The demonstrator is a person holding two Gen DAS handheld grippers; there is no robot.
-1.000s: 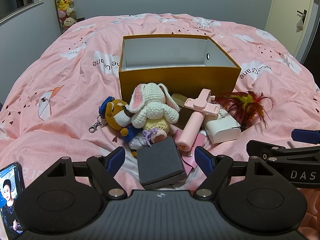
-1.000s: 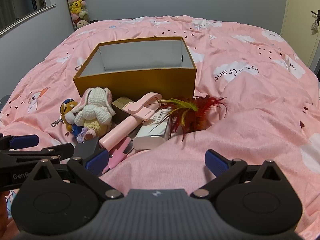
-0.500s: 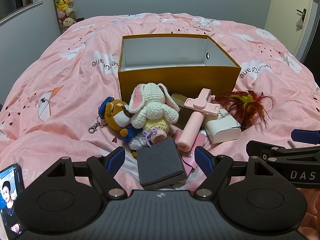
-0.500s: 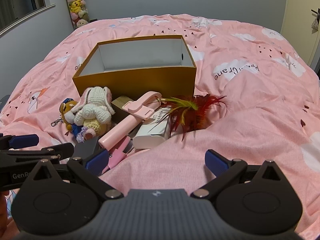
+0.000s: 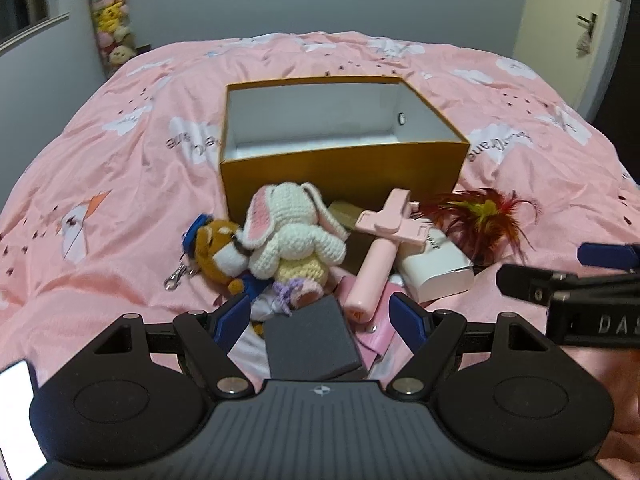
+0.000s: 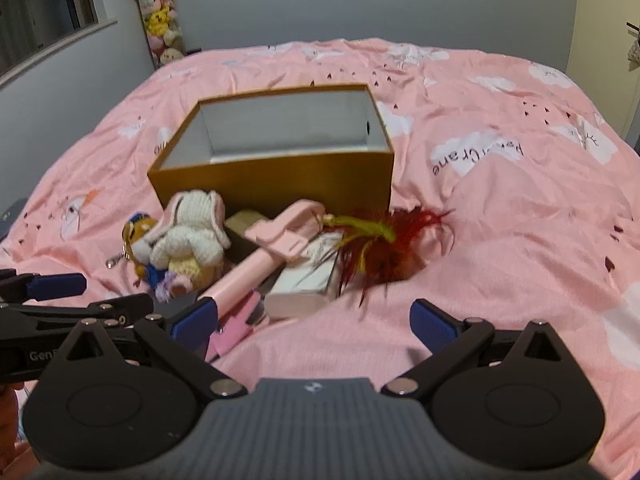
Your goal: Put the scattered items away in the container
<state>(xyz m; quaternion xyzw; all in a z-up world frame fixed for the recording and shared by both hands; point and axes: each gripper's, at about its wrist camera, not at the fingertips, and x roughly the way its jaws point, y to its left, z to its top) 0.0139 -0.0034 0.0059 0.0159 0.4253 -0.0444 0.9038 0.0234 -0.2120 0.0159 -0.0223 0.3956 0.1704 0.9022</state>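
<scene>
An open orange box [image 5: 344, 172] with a white inside stands on the bed; it also shows in the right wrist view [image 6: 276, 188]. In front of it lies a pile: a white crochet bunny [image 5: 294, 236], a brown plush keychain [image 5: 218, 250], a pink selfie stick [image 5: 380, 256], a white box [image 5: 438, 266], red feathers [image 5: 486, 220] and a dark grey pad [image 5: 310, 338]. My left gripper [image 5: 320, 320] is open, its jaws either side of the grey pad. My right gripper [image 6: 316, 320] is open and empty over the bedding, right of the pile.
The pink duvet [image 6: 520, 208] covers the whole bed. A phone [image 5: 16, 412] glows at the lower left of the left wrist view. A column of plush toys [image 6: 160, 24] stands at the far wall. A door [image 5: 572, 28] is at the far right.
Both cameras have tipped up and moved a little closer to the pile. The items have not moved. Both grippers stay open.
</scene>
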